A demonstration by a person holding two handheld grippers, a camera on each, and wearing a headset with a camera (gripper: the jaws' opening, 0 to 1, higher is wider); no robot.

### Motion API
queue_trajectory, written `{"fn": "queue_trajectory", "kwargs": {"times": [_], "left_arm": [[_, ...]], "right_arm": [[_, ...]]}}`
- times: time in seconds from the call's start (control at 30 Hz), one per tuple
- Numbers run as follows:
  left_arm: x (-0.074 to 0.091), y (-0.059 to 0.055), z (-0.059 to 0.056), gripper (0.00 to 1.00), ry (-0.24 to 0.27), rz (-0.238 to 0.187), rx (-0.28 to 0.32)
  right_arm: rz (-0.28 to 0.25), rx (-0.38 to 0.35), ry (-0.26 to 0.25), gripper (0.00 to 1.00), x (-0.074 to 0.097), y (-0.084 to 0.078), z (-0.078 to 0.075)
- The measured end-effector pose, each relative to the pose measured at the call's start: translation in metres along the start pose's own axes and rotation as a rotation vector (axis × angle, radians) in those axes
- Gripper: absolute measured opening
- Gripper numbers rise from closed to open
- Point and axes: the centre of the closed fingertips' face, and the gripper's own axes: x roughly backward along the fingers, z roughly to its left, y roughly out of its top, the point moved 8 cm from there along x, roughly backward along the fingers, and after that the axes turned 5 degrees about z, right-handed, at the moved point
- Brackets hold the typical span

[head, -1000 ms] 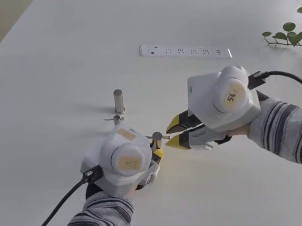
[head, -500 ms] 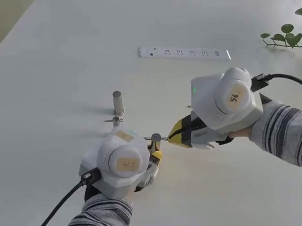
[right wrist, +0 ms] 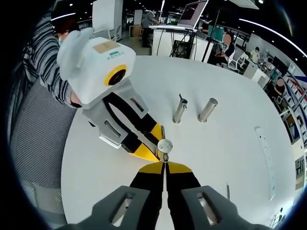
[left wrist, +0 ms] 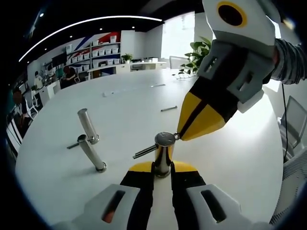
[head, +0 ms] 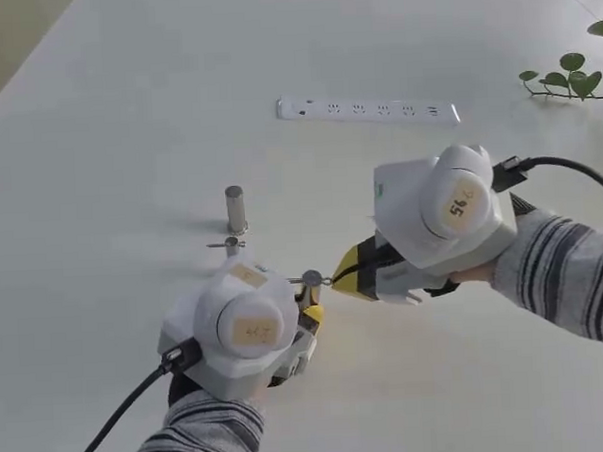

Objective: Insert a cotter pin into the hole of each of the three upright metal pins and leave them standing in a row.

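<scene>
your left gripper [left wrist: 164,170] is clamped on the lower shaft of an upright metal pin [left wrist: 164,146], with one yellow-tipped jaw on each side. the pin stands on the white table [left wrist: 230,158]. a cotter pin [left wrist: 144,152] runs through the hole just under the pin's head, and its end pokes out toward the left of the left gripper view.

your right gripper [right wrist: 164,166] has its jaws pressed together on the other end of that cotter pin, with its tips just beside the pin's head. in the head view the two grippers meet tip to tip over the held pin. yours on the left comes in from below and yours on the right comes in from the right side.

beyond the left gripper two more pins stand upright, close to each other. the nearer pin [head: 231,247] has a second cotter pin [head: 222,242] lying crosswise through it. the far pin [head: 236,208] is bare, with nothing through it. together with the held pin, they make a rough line.

a loose cotter pin [left wrist: 169,109] lies flat on the table, well apart from the pins. farther back there is a white power strip [head: 368,108], and a leafy plant [head: 565,74] sits at the table's far right edge.
</scene>
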Motion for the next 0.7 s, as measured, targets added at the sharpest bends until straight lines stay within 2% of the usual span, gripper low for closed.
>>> {"fn": "queue_trajectory", "kwargs": {"times": [0.07, 0.13, 0.2, 0.3, 0.37, 0.43, 0.7], "left_arm": [[0.001, -0.002, 0.0, 0.1, 0.001, 0.021, 0.024], [0.003, -0.003, 0.002, 0.1, -0.001, 0.025, 0.033], [0.007, -0.006, 0.003, 0.15, -0.013, 0.047, 0.032], [0.014, -0.005, 0.006, 0.2, -0.029, 0.027, 0.043], [0.019, -0.004, 0.007, 0.24, -0.038, 0.019, 0.017], [0.022, -0.003, 0.008, 0.28, -0.039, 0.015, 0.003], [0.035, -0.003, 0.01, 0.36, -0.057, -0.008, -0.004]], "right_arm": [[0.0, 0.001, -0.011, 0.0, 0.0, 0.0, -0.001], [0.015, -0.004, -0.022, 0.01, 0.001, -0.002, -0.002], [0.017, -0.022, -0.027, 0.06, 0.001, -0.003, -0.003], [-0.017, -0.062, -0.015, 0.13, 0.001, -0.001, -0.003], [-0.063, -0.106, 0.012, 0.14, 0.001, 0.003, -0.002], [-0.083, -0.119, 0.021, 0.17, 0.001, 0.006, -0.002], [-0.096, -0.125, 0.037, 0.18, -0.009, 0.015, -0.002]]}}
